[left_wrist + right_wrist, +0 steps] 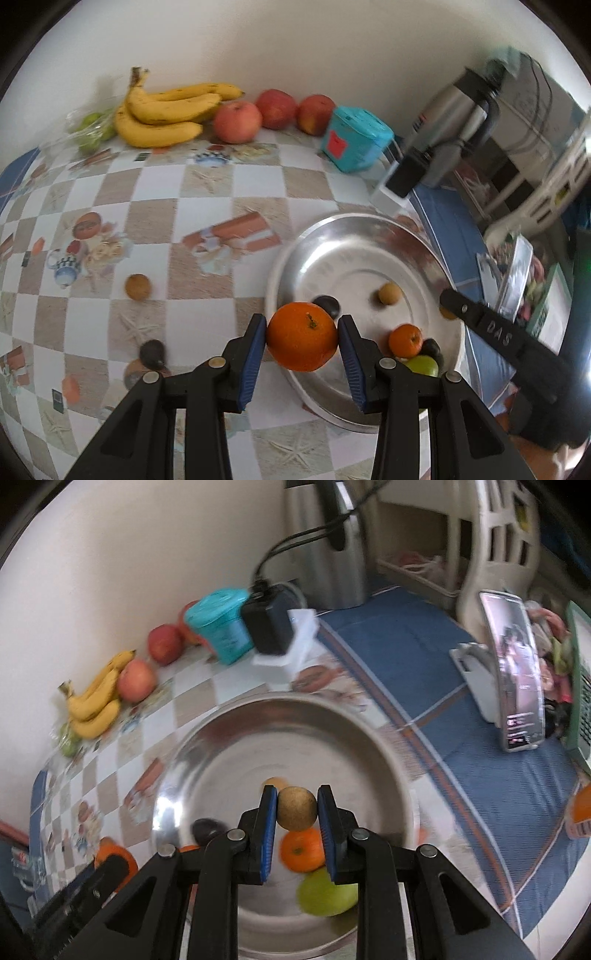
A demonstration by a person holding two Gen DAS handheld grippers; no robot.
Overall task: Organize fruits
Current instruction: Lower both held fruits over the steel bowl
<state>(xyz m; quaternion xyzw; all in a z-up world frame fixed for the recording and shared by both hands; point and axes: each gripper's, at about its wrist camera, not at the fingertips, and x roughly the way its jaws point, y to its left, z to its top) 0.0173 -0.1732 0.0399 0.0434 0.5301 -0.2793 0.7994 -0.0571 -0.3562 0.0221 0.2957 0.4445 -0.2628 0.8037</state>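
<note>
Left gripper (302, 341) fingers clamp the orange (302, 340), right gripper (297, 808) fingers clamp a brown fruit (297, 809); lower each into the tray (221, 746) clear of fruit there, then release.

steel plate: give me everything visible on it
The steel plate is round, shallow and shiny, with a raised rim and flat centre, sitting on the checkered tablecloth near its blue edge. Inside lie a small orange, a green fruit, a dark fruit and a small brown fruit. Both hand-held grippers hover over it with fruit; neither visibly touches it.
</note>
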